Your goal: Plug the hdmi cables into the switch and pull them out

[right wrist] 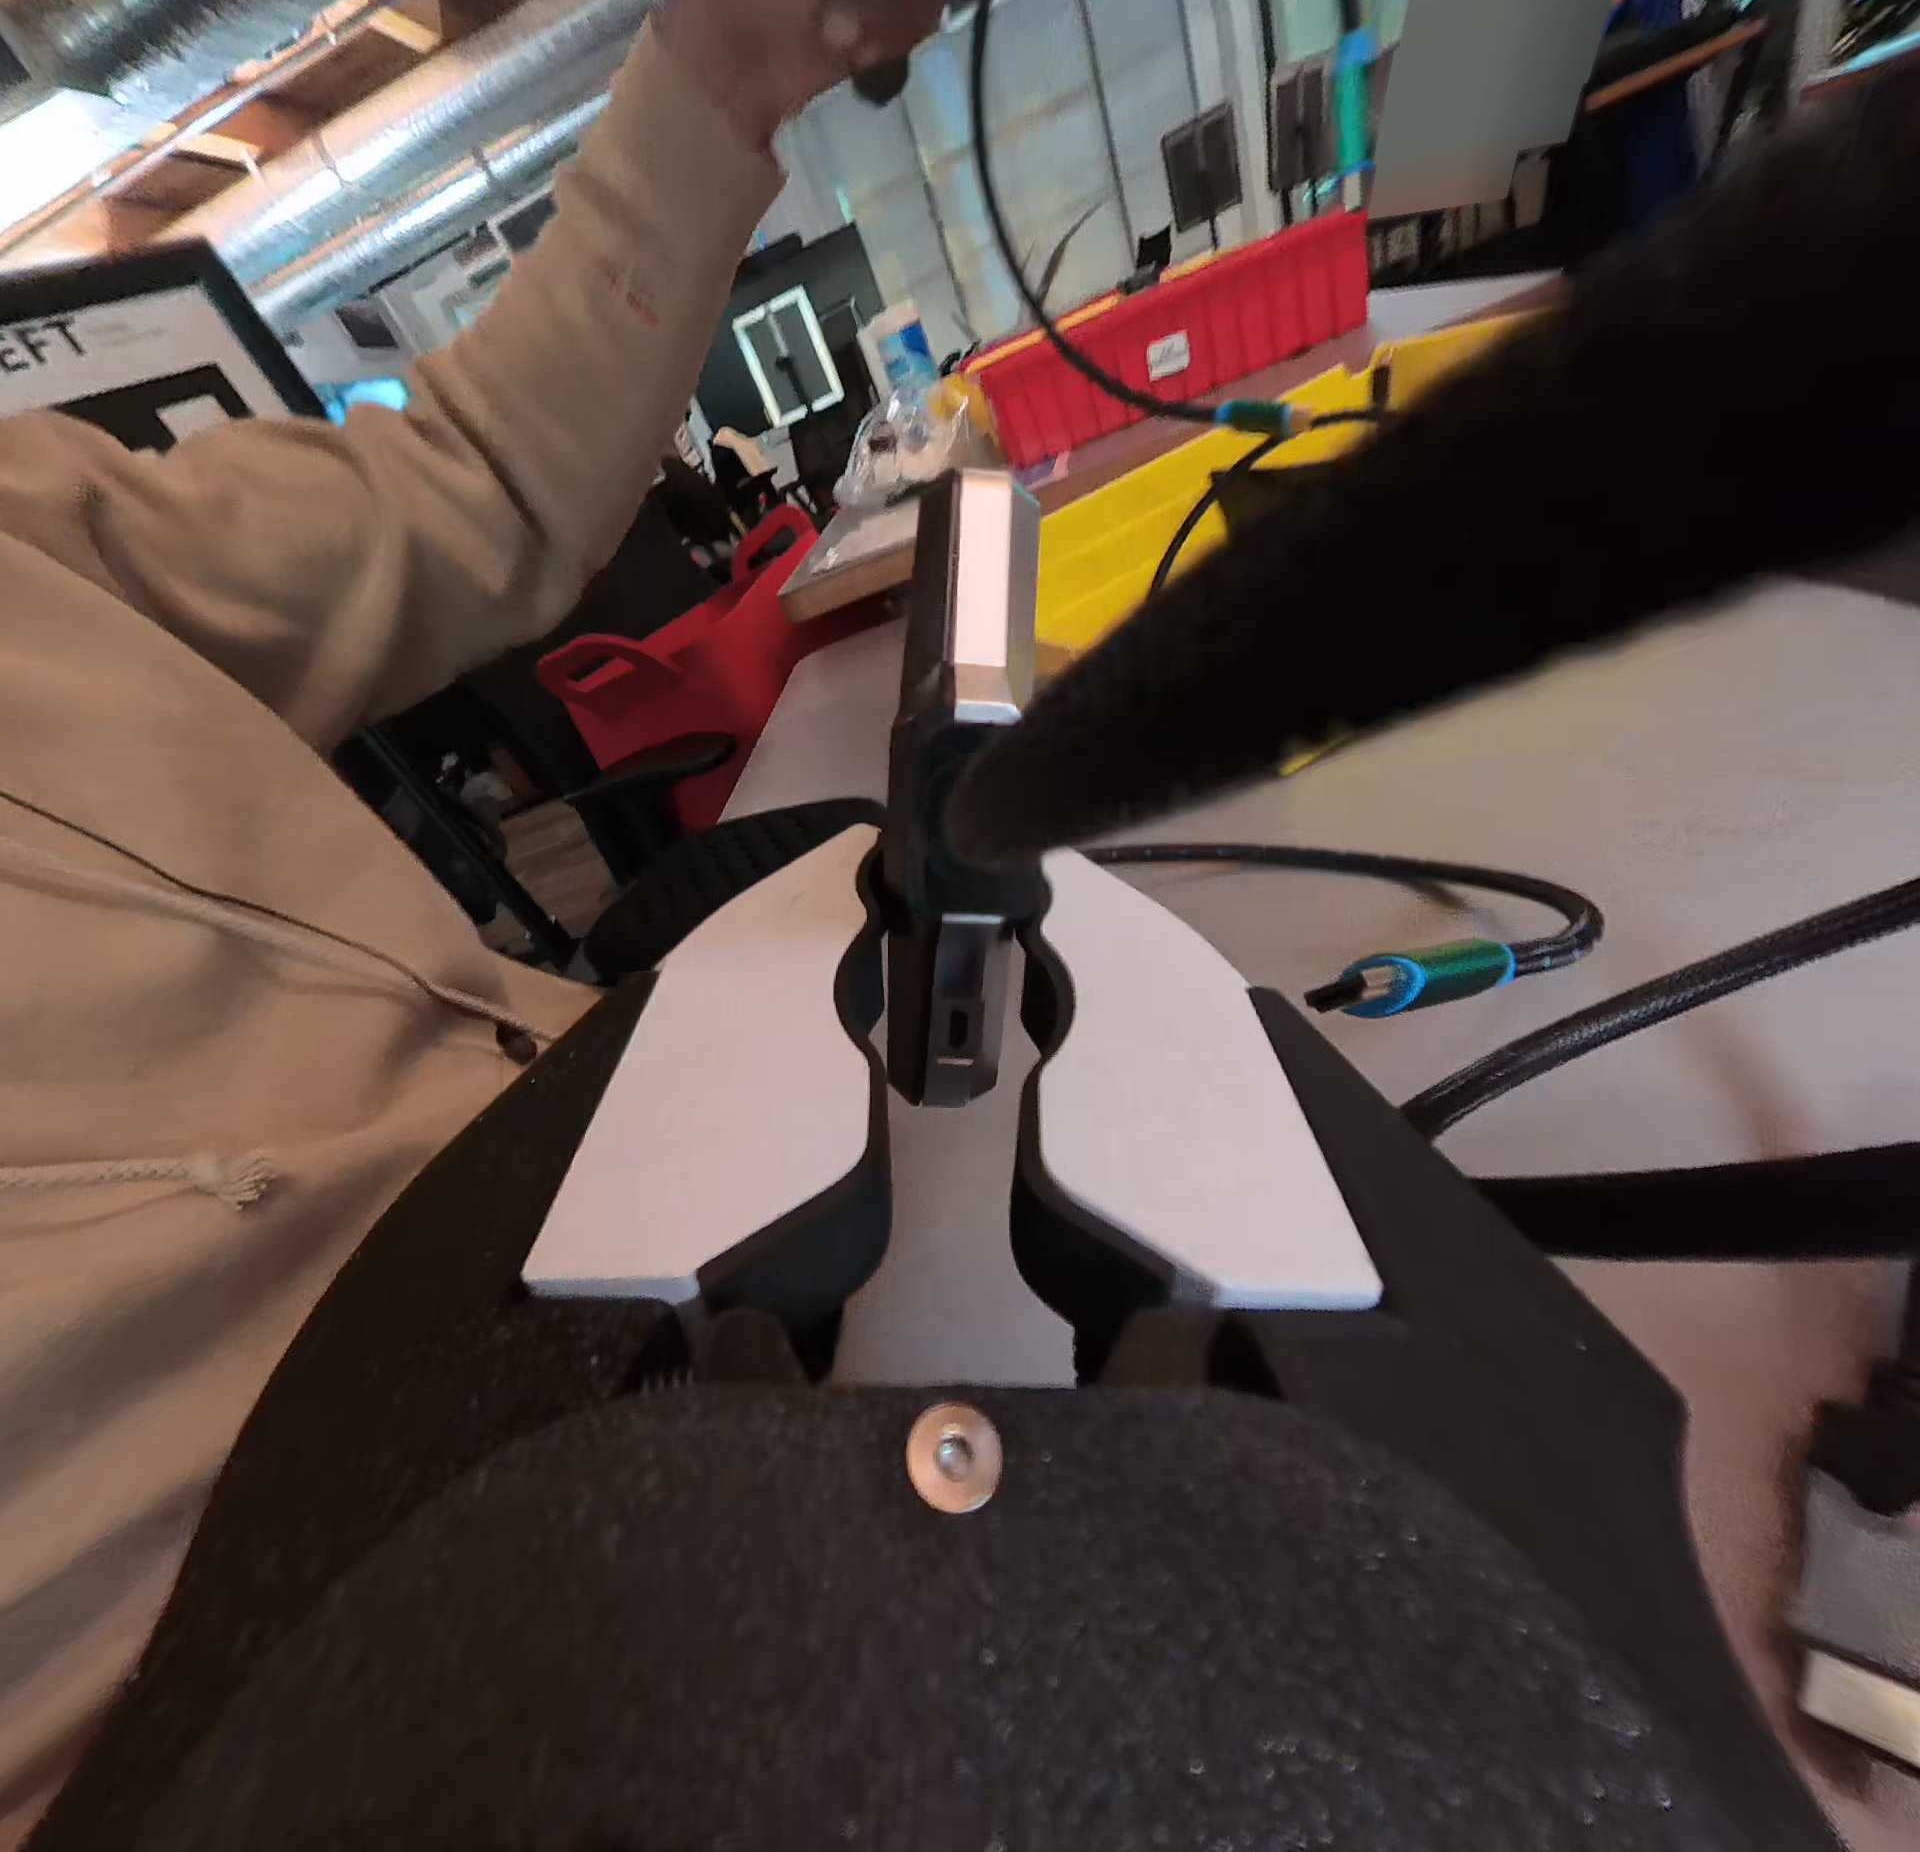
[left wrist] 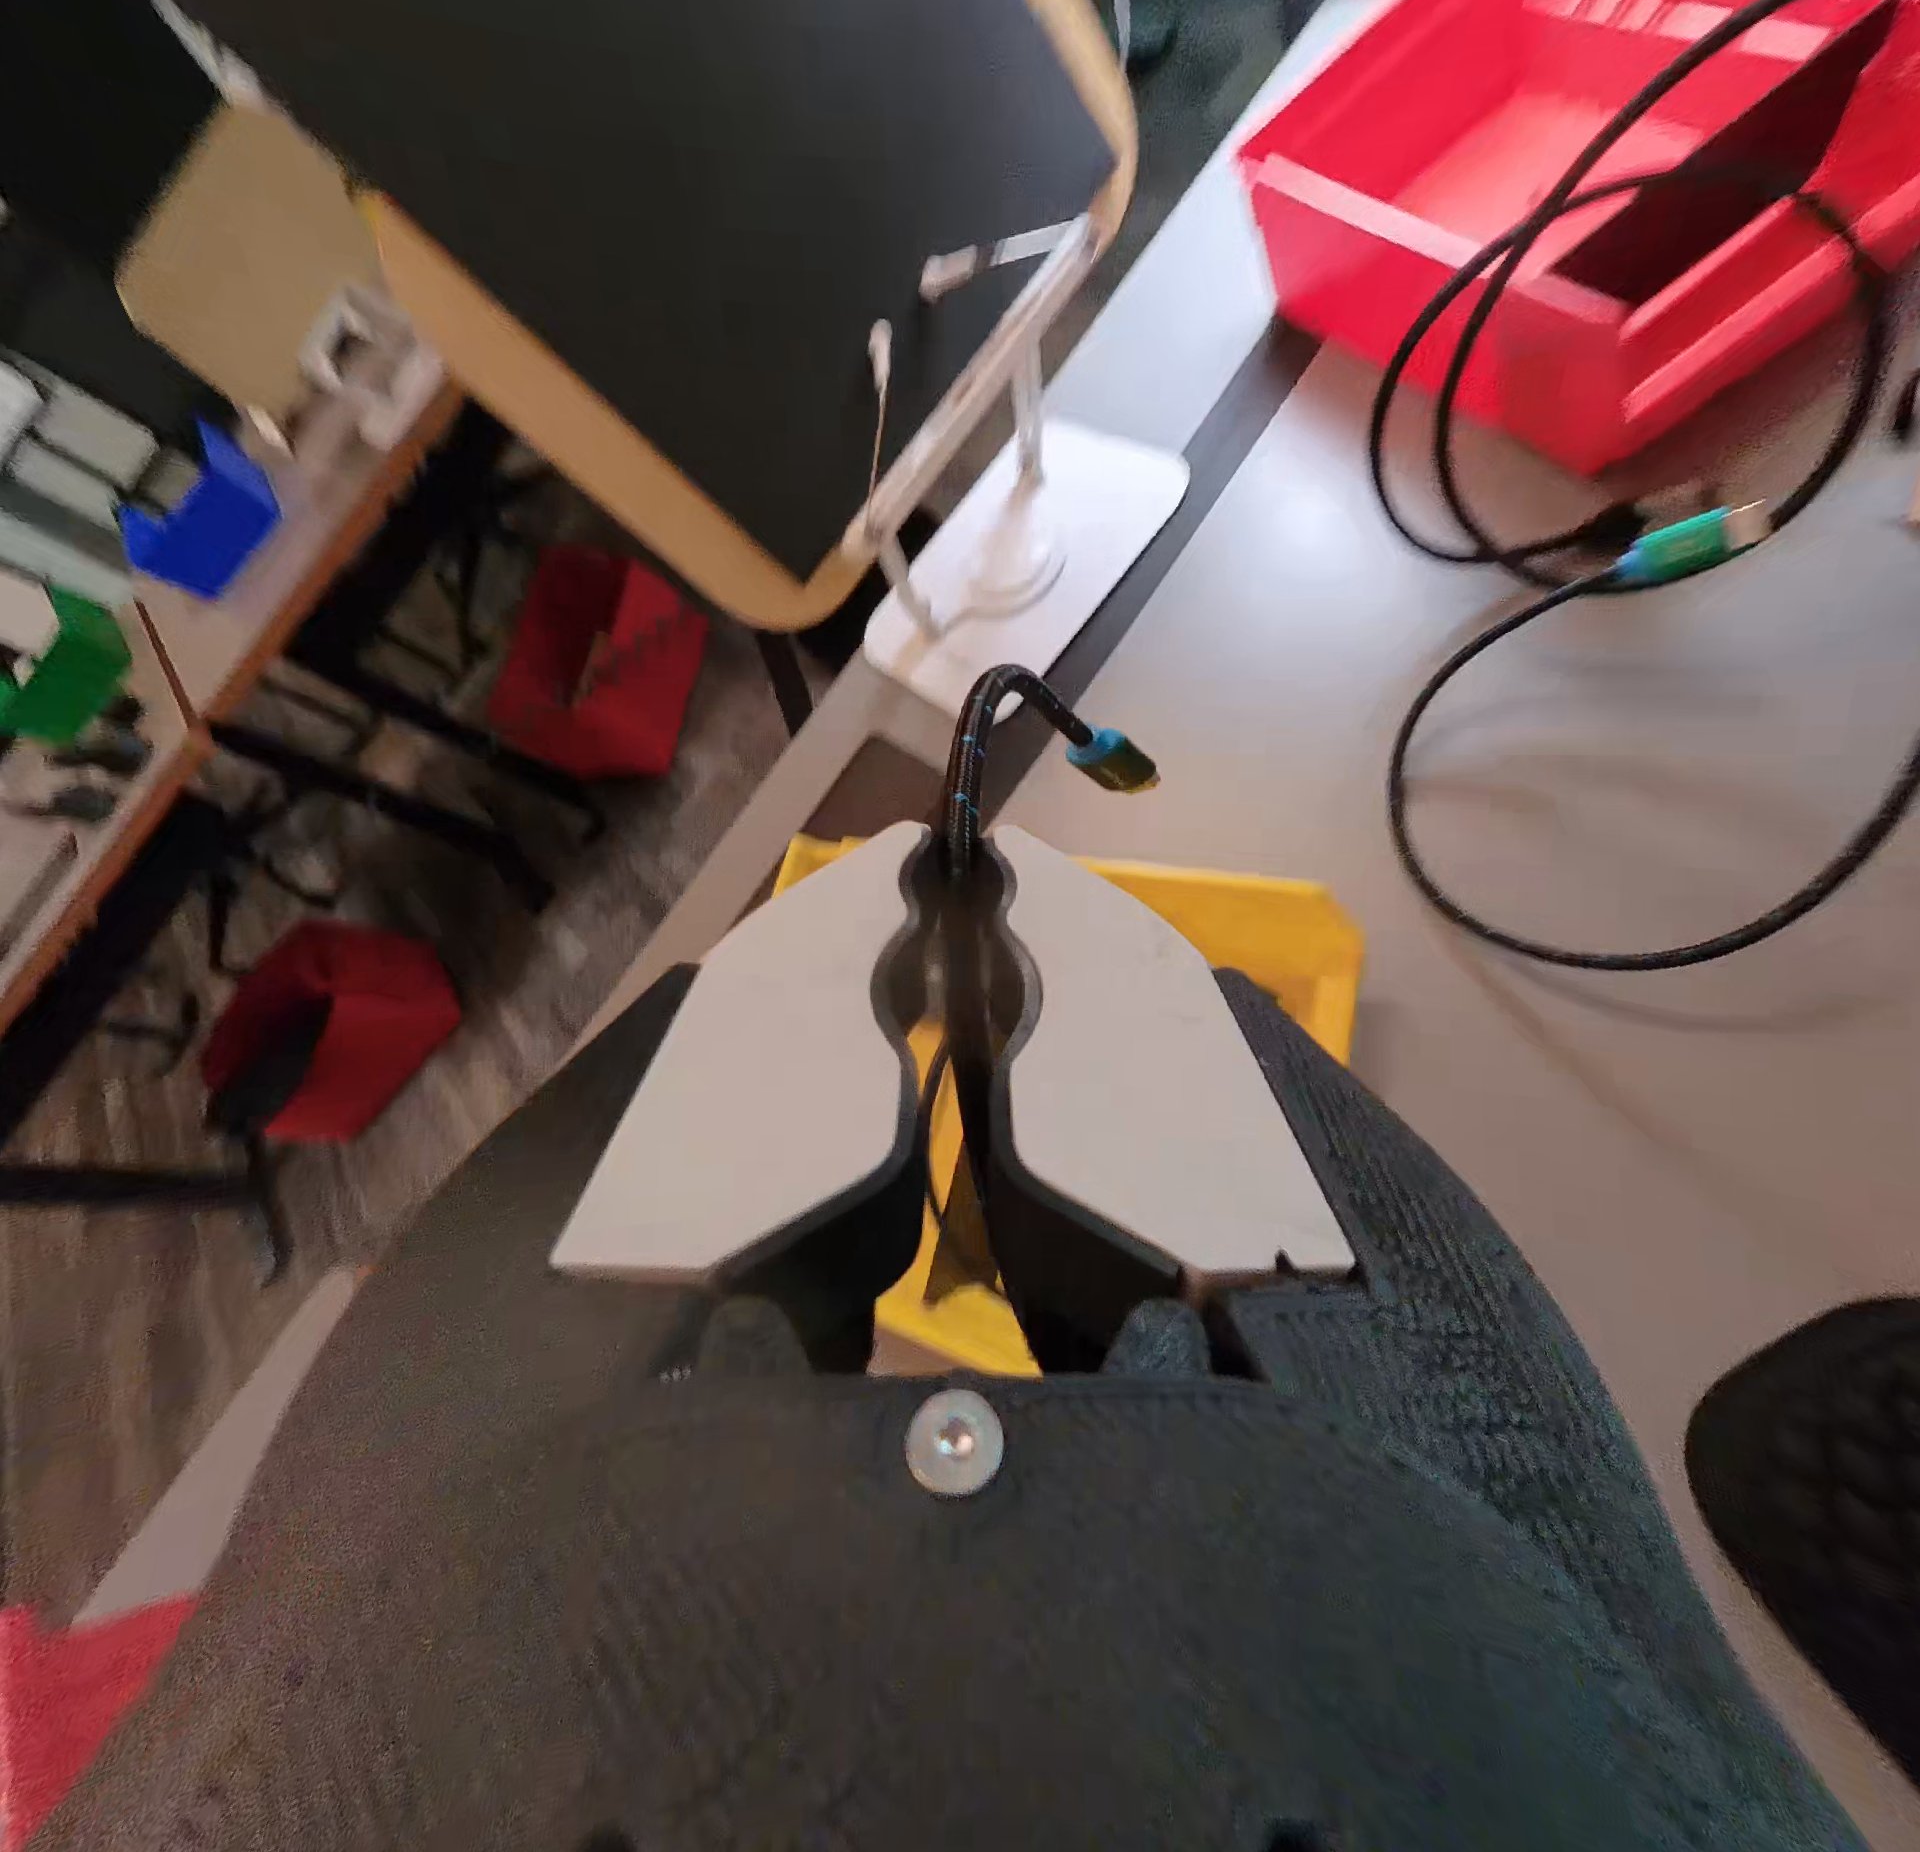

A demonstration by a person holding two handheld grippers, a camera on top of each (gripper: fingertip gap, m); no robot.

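Observation:
In the left wrist view my left gripper [left wrist: 958,846] is shut on a black braided HDMI cable [left wrist: 961,794]. The cable arcs out past the fingertips and its blue-green plug [left wrist: 1112,763] hangs free in the air. A second cable with a green-blue plug [left wrist: 1683,550] lies looped on the grey table. In the right wrist view my right gripper [right wrist: 956,883] is shut on the HDMI switch [right wrist: 961,763], a slim black and silver box held on edge above the table. A thick black braided cable [right wrist: 1351,597] runs from the switch's side to the upper right. Another blue-green plug [right wrist: 1413,976] lies loose on the table.
A red bin [left wrist: 1538,213] stands on the table at the far right and a yellow bin [left wrist: 1226,919] lies under my left gripper. A white stand base [left wrist: 1039,555] sits at the table edge. A person's beige sleeve [right wrist: 499,400] reaches up at left. Red and yellow bins [right wrist: 1174,348] stand behind.

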